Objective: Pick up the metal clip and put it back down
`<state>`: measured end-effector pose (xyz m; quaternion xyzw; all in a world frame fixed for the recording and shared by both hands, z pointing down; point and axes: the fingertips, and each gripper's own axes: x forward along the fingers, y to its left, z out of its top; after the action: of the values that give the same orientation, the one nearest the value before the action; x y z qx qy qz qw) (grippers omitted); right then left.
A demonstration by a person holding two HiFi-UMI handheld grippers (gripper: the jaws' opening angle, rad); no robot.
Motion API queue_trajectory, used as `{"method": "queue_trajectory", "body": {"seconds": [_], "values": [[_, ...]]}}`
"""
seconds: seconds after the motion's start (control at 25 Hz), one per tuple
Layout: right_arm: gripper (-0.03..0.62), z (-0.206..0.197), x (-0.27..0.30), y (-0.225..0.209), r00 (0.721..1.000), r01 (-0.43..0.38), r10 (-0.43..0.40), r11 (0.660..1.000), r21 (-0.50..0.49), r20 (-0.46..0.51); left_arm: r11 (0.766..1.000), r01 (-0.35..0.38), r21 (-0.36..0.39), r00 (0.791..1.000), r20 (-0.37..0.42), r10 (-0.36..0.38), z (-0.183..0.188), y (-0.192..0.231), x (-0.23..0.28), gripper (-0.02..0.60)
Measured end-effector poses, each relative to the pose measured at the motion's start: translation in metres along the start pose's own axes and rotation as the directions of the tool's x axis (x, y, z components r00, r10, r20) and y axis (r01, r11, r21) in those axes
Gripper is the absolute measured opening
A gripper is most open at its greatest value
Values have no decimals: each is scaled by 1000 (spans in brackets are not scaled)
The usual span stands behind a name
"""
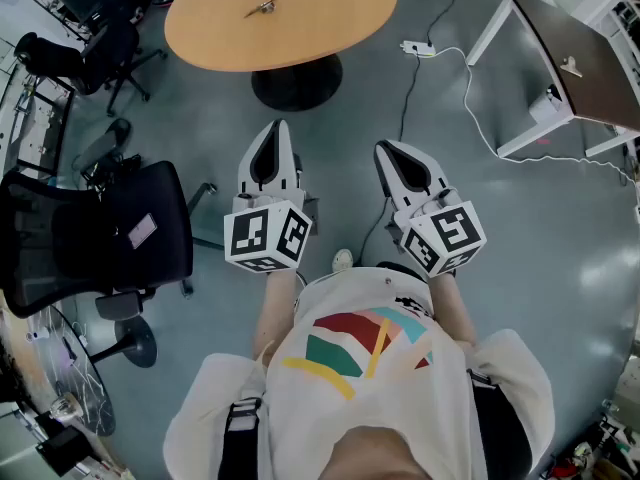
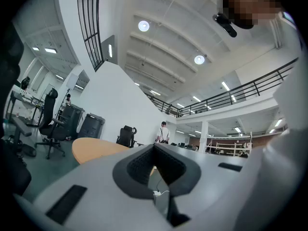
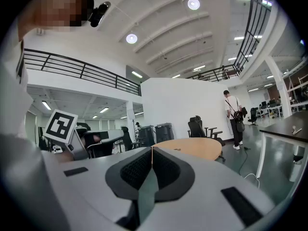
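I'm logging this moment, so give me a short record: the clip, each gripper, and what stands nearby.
clip: lies on the round table, untouched
left gripper: shut, empty, held short of the table
right gripper: shut, empty, beside the left one
nearby: black chair on the left, white power strip on the floor
stage: pick-up not yet begun
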<state>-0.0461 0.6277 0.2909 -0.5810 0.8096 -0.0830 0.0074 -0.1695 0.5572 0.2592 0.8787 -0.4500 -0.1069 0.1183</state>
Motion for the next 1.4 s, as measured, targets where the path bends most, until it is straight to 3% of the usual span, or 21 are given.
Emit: {"method": "queue_trajectory", "body": {"seconds": [0.48, 0.68, 0.84, 1.04, 1.4], "values": [[14, -1, 47, -13, 1000, 3, -3, 1000, 14, 1, 999, -25, -24, 1000, 3, 25, 3, 46, 35, 43], [14, 15, 78, -39, 998, -66, 65, 996, 59, 29, 999, -35, -36, 999, -12, 34, 0, 43, 74, 43], [14, 10, 147, -54, 990, -138, 138, 986, 88, 13, 999, -38, -10, 998, -43, 37, -4, 61, 110, 43], [14, 20, 230, -92, 980, -198, 198, 978, 64, 10, 996, -92, -6, 995, -29, 92, 1, 102, 182, 43], [14, 41, 359, -215, 978, -204, 207, 973, 107, -21, 981, -191, -16, 982, -9, 191, 9, 162, 342, 43]]}}
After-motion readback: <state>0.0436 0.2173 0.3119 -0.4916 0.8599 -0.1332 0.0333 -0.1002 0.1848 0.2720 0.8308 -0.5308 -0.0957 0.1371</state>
